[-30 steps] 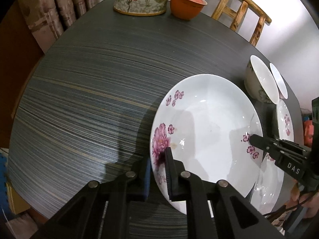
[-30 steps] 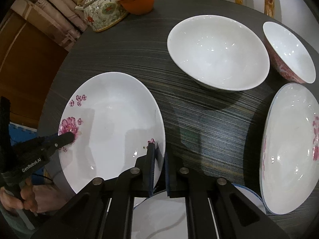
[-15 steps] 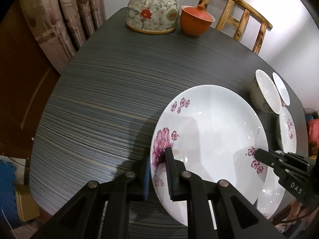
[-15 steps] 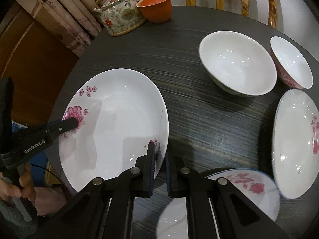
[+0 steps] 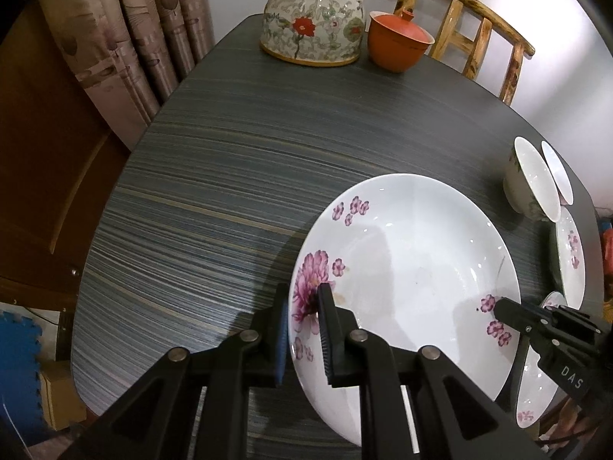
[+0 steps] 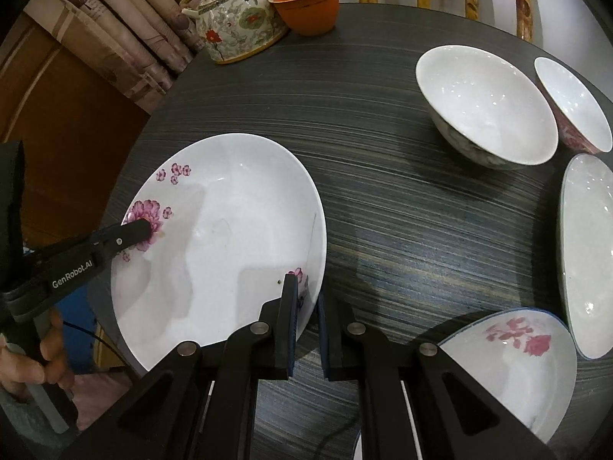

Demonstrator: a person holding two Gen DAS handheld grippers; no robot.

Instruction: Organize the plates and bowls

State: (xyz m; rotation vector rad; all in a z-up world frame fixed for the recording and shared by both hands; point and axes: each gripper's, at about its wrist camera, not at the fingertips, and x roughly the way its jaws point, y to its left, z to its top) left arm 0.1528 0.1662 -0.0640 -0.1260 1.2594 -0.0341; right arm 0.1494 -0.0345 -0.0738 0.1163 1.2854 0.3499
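Left wrist view: the left claw [image 5: 302,329] pinches the plate [image 5: 413,260] at its near rim, above the surface [image 5: 230,176]. Right wrist view: the right claw [image 6: 306,303] grips the plate's [image 6: 230,230] opposite rim; bowls [image 6: 486,103] stand well apart.

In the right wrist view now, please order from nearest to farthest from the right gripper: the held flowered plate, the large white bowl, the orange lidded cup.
1. Flowered plate, clamped in the right gripper, left.
2. Large white bowl, upper right.
3. Orange lidded cup, far edge, beside the teapot.
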